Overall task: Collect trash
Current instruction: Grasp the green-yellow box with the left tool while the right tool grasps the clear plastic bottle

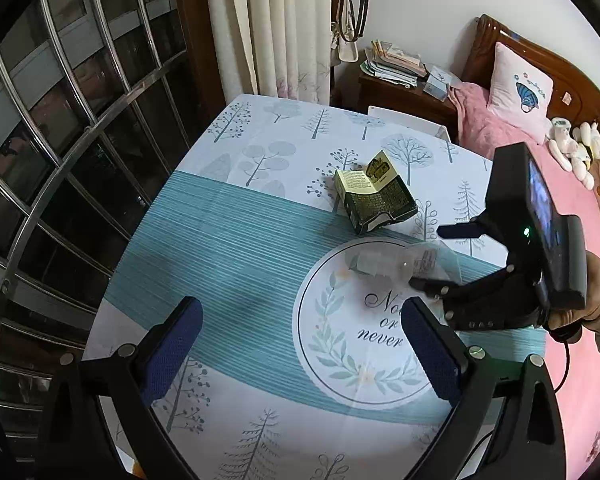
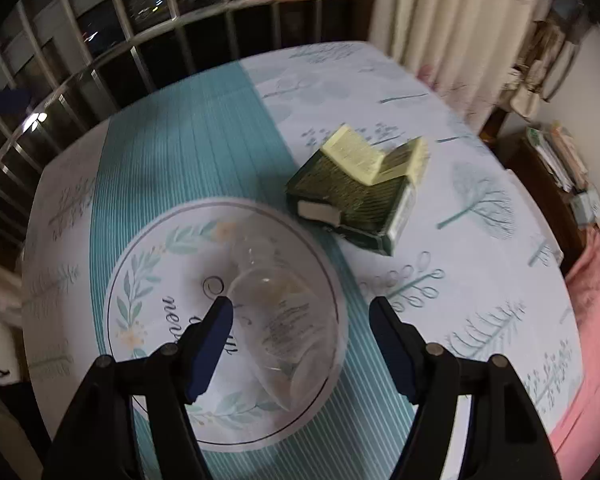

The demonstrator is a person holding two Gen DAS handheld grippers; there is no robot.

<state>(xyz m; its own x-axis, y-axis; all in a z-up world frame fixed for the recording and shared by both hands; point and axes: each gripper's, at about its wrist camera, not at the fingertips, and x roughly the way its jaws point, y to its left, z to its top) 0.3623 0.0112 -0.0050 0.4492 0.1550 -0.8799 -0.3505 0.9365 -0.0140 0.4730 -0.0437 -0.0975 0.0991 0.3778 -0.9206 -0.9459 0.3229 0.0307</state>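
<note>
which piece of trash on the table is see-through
The clear plastic cup, lying on its side on the tablecloth's round wreath print. The other piece, the green carton, is opaque with an open flap.

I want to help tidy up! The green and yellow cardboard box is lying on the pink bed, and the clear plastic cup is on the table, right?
Not quite. The green and yellow cardboard box lies on the tree-patterned tablecloth, not the bed, as the left wrist view shows. The clear plastic cup is on the table.

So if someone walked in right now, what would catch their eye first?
Probably the open green and yellow cardboard box lying on the tree-print tablecloth, past the round leafy emblem. Next, the crumpled clear plastic cup on its side over that emblem, with the right gripper open around it. The left gripper hangs open nearby, holding nothing.
</note>
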